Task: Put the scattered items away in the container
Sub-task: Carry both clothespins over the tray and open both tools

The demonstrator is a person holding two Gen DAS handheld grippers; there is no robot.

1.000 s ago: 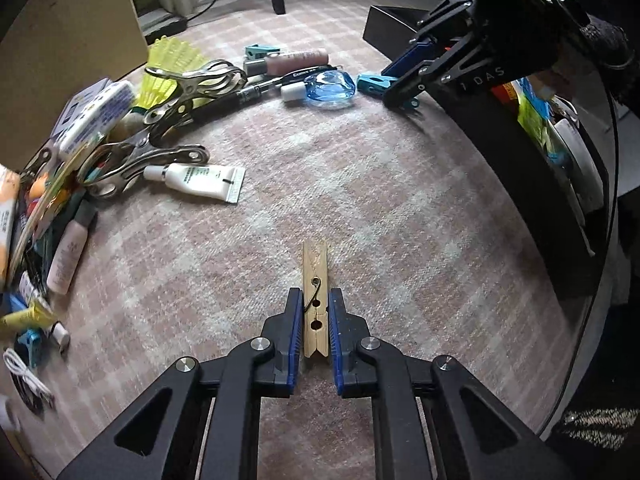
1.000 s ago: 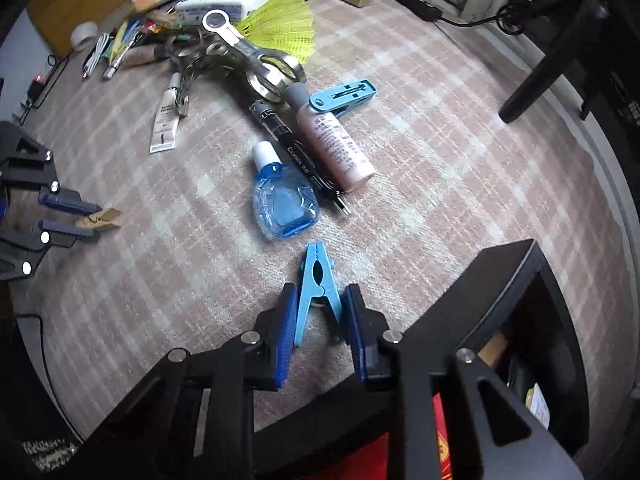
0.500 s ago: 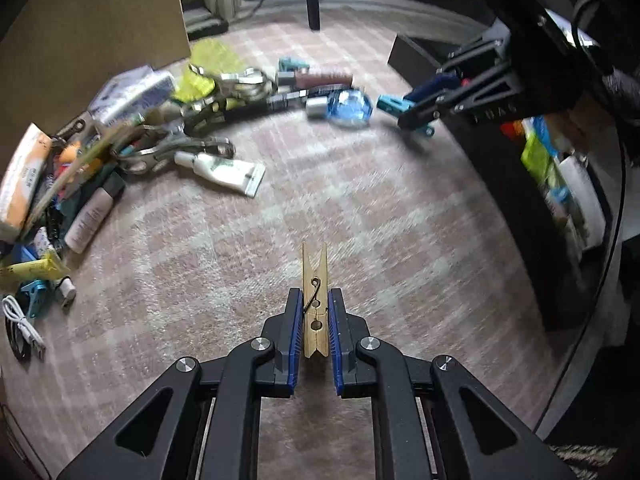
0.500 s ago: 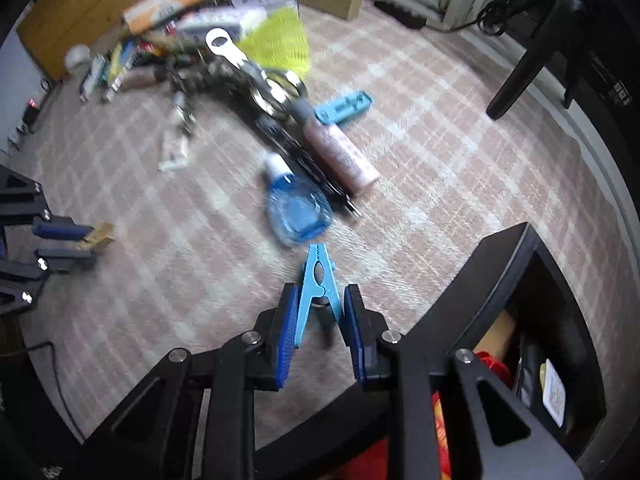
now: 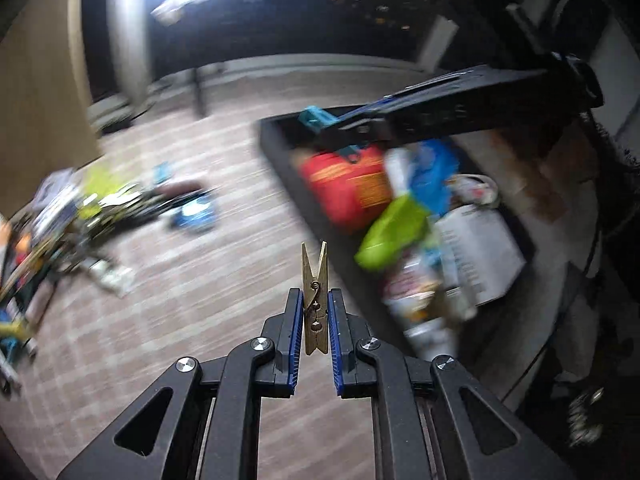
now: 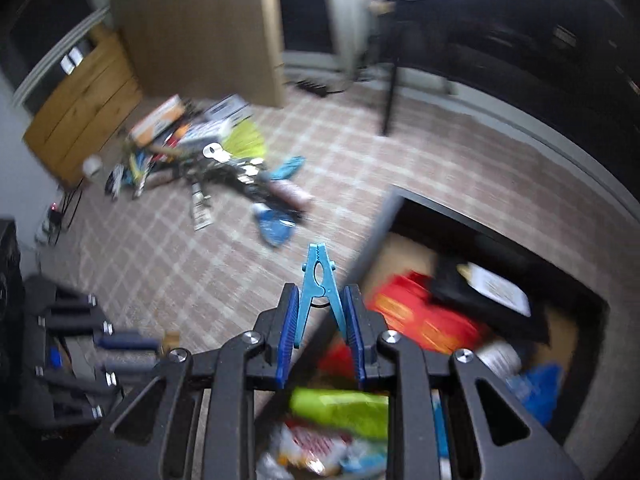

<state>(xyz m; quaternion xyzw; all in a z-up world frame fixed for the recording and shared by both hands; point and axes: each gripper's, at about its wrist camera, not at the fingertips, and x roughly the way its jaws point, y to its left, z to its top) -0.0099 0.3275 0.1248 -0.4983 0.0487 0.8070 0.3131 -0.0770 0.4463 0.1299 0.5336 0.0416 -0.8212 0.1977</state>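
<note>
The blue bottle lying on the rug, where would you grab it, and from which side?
Judging through the blur, the blue bottle lies flat on the rug, white cap toward the pile. Grip its wide body, not the narrow cap, coming straight down with one finger on each long side. The side facing the container looks open; a dark pen seems to lie close along the other, so go carefully there.
</note>
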